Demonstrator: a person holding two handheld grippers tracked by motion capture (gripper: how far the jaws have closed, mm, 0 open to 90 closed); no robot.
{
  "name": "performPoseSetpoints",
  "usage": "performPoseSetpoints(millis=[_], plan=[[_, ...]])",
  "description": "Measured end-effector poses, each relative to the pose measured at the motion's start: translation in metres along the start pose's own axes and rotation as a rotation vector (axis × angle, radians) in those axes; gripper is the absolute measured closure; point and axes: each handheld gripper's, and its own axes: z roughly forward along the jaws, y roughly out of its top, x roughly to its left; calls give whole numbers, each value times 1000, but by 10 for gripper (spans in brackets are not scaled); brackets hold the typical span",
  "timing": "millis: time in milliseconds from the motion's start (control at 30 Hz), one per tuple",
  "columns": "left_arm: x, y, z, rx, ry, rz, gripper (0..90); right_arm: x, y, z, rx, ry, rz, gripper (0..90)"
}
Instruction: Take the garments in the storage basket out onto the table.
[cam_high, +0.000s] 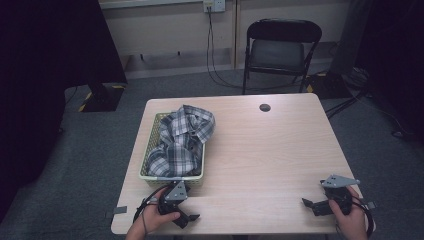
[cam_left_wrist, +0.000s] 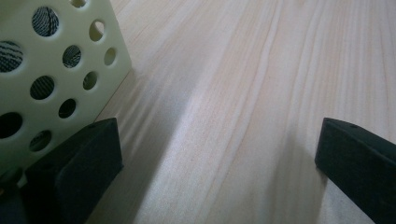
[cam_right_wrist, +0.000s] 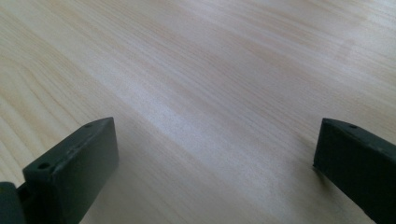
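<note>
A pale perforated basket (cam_high: 146, 176) stands on the left side of the wooden table (cam_high: 265, 150), and a blue-and-white plaid shirt (cam_high: 182, 137) is heaped in it, spilling over its far rim. My left gripper (cam_high: 186, 212) rests on the table just in front of the basket, held by a hand, open with nothing between its jaws. In the left gripper view the basket's holed wall (cam_left_wrist: 46, 74) stands close at the left, with bare wood between the black fingers (cam_left_wrist: 79, 168). My right gripper (cam_high: 312, 204) lies at the table's front right corner, open over bare wood (cam_right_wrist: 210, 107).
A round cable hole (cam_high: 265, 107) sits near the table's far edge. Behind the table stand a black folding chair (cam_high: 280, 50) and cables on the grey carpet. A dark curtain (cam_high: 50, 75) hangs at the left.
</note>
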Motion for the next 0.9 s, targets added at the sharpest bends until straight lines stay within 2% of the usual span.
performPoseSetpoints(millis=[200,367,467,567,667,900], plan=[[0,0,0,3,-3,1,0,0,0,0,0,0,0,0],[-1,5,-2,41,-11,7,19,0,0,0,0,0,0,0],[-2,8,-6,21,-12,7,21,0,0,0,0,0,0,0],[-3,11,-9,9,-29,-34,42,0,0,0,0,0,0,0],[-6,15,-10,18,-49,-21,27,0,0,0,0,0,0,0],[-13,23,-11,0,-98,-6,27,0,0,0,0,0,0,0]])
